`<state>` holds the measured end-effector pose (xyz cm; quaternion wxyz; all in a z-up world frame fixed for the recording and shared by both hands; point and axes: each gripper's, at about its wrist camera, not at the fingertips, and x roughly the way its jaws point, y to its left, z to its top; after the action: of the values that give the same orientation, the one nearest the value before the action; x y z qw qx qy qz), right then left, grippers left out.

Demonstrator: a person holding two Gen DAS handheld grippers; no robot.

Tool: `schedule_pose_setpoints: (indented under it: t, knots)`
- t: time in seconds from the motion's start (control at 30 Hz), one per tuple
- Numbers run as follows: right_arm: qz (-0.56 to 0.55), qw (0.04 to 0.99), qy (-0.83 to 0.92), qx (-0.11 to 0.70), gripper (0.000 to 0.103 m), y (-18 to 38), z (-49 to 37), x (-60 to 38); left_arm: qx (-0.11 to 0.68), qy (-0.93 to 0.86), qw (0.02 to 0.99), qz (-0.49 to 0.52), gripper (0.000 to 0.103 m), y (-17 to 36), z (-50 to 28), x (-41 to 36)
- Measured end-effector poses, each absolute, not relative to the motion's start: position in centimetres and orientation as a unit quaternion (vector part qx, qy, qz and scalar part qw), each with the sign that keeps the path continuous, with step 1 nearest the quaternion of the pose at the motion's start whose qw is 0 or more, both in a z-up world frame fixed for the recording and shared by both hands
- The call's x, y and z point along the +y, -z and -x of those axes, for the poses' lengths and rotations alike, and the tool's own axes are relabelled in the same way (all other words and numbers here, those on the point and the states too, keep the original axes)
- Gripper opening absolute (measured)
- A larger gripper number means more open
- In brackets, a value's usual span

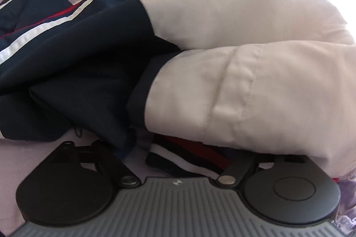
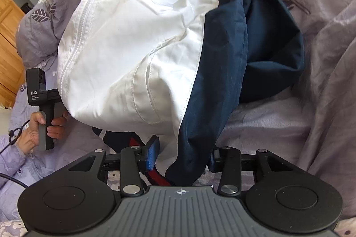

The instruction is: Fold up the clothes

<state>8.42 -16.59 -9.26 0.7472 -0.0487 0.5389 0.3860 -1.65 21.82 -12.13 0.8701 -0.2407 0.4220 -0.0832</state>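
The white-and-navy jacket (image 2: pixel 142 54) lies bunched on the bed (image 2: pixel 278 125), its navy edge draped between the right tool's (image 2: pixel 184 159) parted pads. The left tool (image 1: pixel 178 161) is buried under fabric (its state I cannot tell). Pinch the hem cleanly before lifting. No containers show.

The heaped jacket (image 2: pixel 142 54) blocks the bed's middle (duvet (image 2: pixel 329 72) walling the right), leaving bare sheet (image 2: pixel 267 125) between.
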Motion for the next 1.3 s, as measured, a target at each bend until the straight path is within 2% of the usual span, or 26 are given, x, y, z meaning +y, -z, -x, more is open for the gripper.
schedule_pose_setpoints:
  t: [0.07, 0.33, 0.4, 0.53, 0.6, 0.7, 0.77, 0.8, 0.87, 0.93, 1.1, 1.2, 1.3]
  knots:
    - [0.043, 0.747, -0.381, 0.542, 0.047, 9.5, -8.6, -16.7, 0.425, 0.081, 0.868, 0.246, 0.015, 11.4, 2.6, 21.8]
    - [0.03, 0.76, -0.384, 0.523, 0.048, 8.1, -9.1, -17.4, 0.399, 0.112, 0.874, 0.254, 0.013, 4.3, 10.5, 23.0]
    - [0.026, 0.767, -0.387, 0.51, 0.049, 7.0, -9.5, -17.7, 0.398, 0.141, 0.865, 0.27, 0.009, 2.1, 12.8, 23.1]
    - [0.027, 0.789, -0.382, 0.479, 0.053, 4.8, -10.4, -18.3, 0.407, 0.238, 0.828, 0.306, 0.008, -1.6, 18.2, 21.9]
    - [0.043, 0.805, -0.374, 0.458, 0.057, 3.6, -10.7, -18.3, 0.413, 0.279, 0.818, 0.286, 0.009, -3.1, 21.0, 20.6]
    - [0.089, 0.823, -0.373, 0.419, 0.067, 1.8, -10.2, -17.1, 0.436, 0.25, 0.843, 0.193, 0.018, -3.9, 22.5, 18.8]
    - [0.111, 0.817, -0.405, 0.396, 0.078, 0.8, -9.5, -15.5, 0.444, 0.194, 0.861, 0.154, 0.052, -3.3, 21.9, 19.1]
    - [0.122, 0.81, -0.426, 0.384, 0.088, 0.5, -8.7, -14.4, 0.445, 0.16, 0.868, 0.153, 0.057, -2.7, 21.0, 19.8]
    - [0.151, 0.79, -0.47, 0.364, 0.096, 0.3, -6.7, -11.5, 0.438, 0.095, 0.874, 0.19, 0.068, -0.8, 17.8, 22.2]
    - [0.185, 0.759, -0.517, 0.351, 0.096, 0.6, -4.2, -8.5, 0.437, 0.069, 0.865, 0.237, 0.084, 1.3, 14.9, 24.0]
    - [0.204, 0.725, -0.554, 0.355, 0.096, 1.6, -2.0, -6.2, 0.505, 0.1, 0.795, 0.32, 0.085, 8.9, 10.8, 23.6]
    - [0.166, 0.743, -0.516, 0.393, 0.096, 1.8, -4.2, -8.6, 0.503, 0.087, 0.787, 0.348, 0.086, 12.1, 9.4, 22.0]
    - [0.104, 0.759, -0.476, 0.432, 0.097, 1.9, -6.3, -13.8, 0.474, 0.072, 0.807, 0.345, 0.088, 12.6, 8.5, 20.9]
